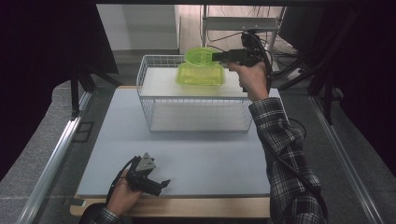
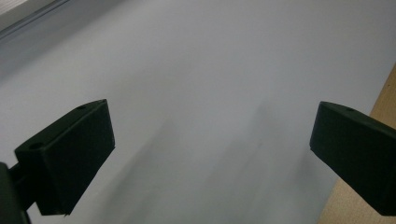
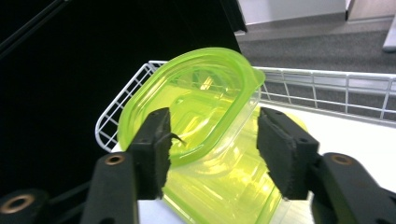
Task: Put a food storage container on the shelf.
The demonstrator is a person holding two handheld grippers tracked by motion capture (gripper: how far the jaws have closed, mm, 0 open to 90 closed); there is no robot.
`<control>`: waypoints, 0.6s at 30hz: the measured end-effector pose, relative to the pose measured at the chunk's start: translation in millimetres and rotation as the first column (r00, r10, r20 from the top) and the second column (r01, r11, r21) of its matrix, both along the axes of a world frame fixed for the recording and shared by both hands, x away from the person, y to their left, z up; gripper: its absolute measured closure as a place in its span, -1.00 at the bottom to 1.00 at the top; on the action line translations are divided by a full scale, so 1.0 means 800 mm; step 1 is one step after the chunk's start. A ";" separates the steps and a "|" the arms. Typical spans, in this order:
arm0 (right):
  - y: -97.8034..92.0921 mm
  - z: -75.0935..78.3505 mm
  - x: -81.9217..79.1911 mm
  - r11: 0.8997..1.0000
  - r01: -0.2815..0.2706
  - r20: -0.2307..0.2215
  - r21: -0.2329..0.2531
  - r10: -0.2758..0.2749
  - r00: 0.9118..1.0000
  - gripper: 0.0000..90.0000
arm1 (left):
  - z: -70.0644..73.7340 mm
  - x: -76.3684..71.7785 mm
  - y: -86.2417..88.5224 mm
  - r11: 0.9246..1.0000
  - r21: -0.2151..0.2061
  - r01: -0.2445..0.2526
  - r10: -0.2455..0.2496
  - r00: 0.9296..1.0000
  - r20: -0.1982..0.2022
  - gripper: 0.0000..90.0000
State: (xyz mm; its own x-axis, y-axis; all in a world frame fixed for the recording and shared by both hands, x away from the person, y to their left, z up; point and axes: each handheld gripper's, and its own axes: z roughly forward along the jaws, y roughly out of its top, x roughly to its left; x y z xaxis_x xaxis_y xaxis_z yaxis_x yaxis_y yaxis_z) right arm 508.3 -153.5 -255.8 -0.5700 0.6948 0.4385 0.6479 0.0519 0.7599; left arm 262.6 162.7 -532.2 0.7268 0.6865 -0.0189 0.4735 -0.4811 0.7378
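High view, nearest first: the left gripper rests in a hand at about seven o'clock on the grey mat, its jaws spread wide with only bare mat between them, as the left gripper view confirms. Farther off, toward twelve o'clock, stands a white wire basket with a white shelf across its top. On that shelf sits a translucent lime-green container, glossy and rectangular with rounded corners. Above it, tilted up on edge, is its matching green lid, ribbed with stepped rings. The right gripper reaches in from three o'clock; in the right gripper view its jaws stand apart around the lid's edge, one touching it.
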 end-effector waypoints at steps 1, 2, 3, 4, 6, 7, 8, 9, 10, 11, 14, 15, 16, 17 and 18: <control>-0.002 0.000 -0.003 1.000 -0.007 0.011 0.001 0.007 1.000 -0.09 | 0.000 0.000 0.000 1.000 0.000 0.000 0.000 1.000 0.000 -1.00; -0.003 0.001 -0.006 1.000 -0.014 0.021 0.007 0.013 1.000 -0.12 | 0.000 0.000 0.000 1.000 0.003 0.000 0.000 1.000 0.001 -1.00; -0.006 0.000 -0.010 1.000 -0.022 0.029 0.007 0.022 0.999 -0.16 | 0.000 0.000 0.000 1.000 0.003 -0.001 0.001 1.000 0.001 -1.00; -0.007 -0.001 -0.013 1.000 -0.027 0.034 0.005 0.027 0.999 -0.20 | 0.000 0.000 0.000 1.000 0.004 -0.001 0.001 1.000 0.002 -1.00; -0.011 -0.004 -0.018 0.999 -0.038 0.042 0.003 0.038 0.998 -0.26 | 0.000 0.000 -0.001 1.000 0.005 -0.001 0.001 1.000 0.001 -1.00; -0.012 -0.006 -0.021 0.999 -0.043 0.046 0.005 0.043 0.998 -0.29 | 0.000 0.000 -0.001 1.000 0.005 -0.002 0.002 1.000 0.002 -1.00; -0.014 -0.007 -0.023 0.999 -0.047 0.049 0.004 0.047 0.998 -0.31 | 0.000 0.000 -0.001 1.000 0.006 -0.003 0.003 1.000 0.003 -1.00; -0.015 -0.010 -0.026 0.998 -0.055 0.053 0.005 0.054 0.997 -0.34 | 0.000 0.000 -0.001 1.000 0.006 -0.003 0.003 1.000 0.003 -1.00; -0.016 -0.012 -0.029 0.998 -0.061 0.058 0.002 0.061 0.996 -0.36 | 0.000 0.000 -0.001 1.000 0.006 -0.004 0.004 1.000 0.003 -1.00; -0.017 -0.015 -0.032 0.998 -0.065 0.062 0.000 0.065 0.996 -0.39 | 0.000 0.000 -0.001 1.000 0.005 -0.004 0.004 1.000 0.003 -1.00; -0.018 -0.021 -0.042 0.997 -0.081 0.075 -0.014 0.082 0.994 -0.45 | 0.000 0.000 -0.001 1.000 0.006 -0.003 0.003 1.000 0.000 -1.00; -0.017 -0.023 -0.045 0.996 -0.084 0.082 -0.024 0.086 0.993 -0.48 | 0.000 0.000 -0.001 1.000 0.004 -0.003 0.003 1.000 -0.002 -1.00; -0.017 -0.025 -0.049 0.996 -0.088 0.090 -0.033 0.090 0.992 -0.49 | 0.000 0.000 -0.001 1.000 0.004 -0.002 0.002 1.000 -0.003 -1.00; -0.017 -0.027 -0.053 0.995 -0.091 0.099 -0.041 0.095 0.991 -0.51 | 0.001 0.000 -0.001 1.000 0.004 -0.002 0.002 1.000 -0.003 -1.00; -0.016 -0.029 -0.056 0.994 -0.094 0.104 -0.049 0.099 0.990 -0.53 | 0.000 0.000 -0.001 1.000 0.005 -0.002 0.002 1.000 -0.004 -1.00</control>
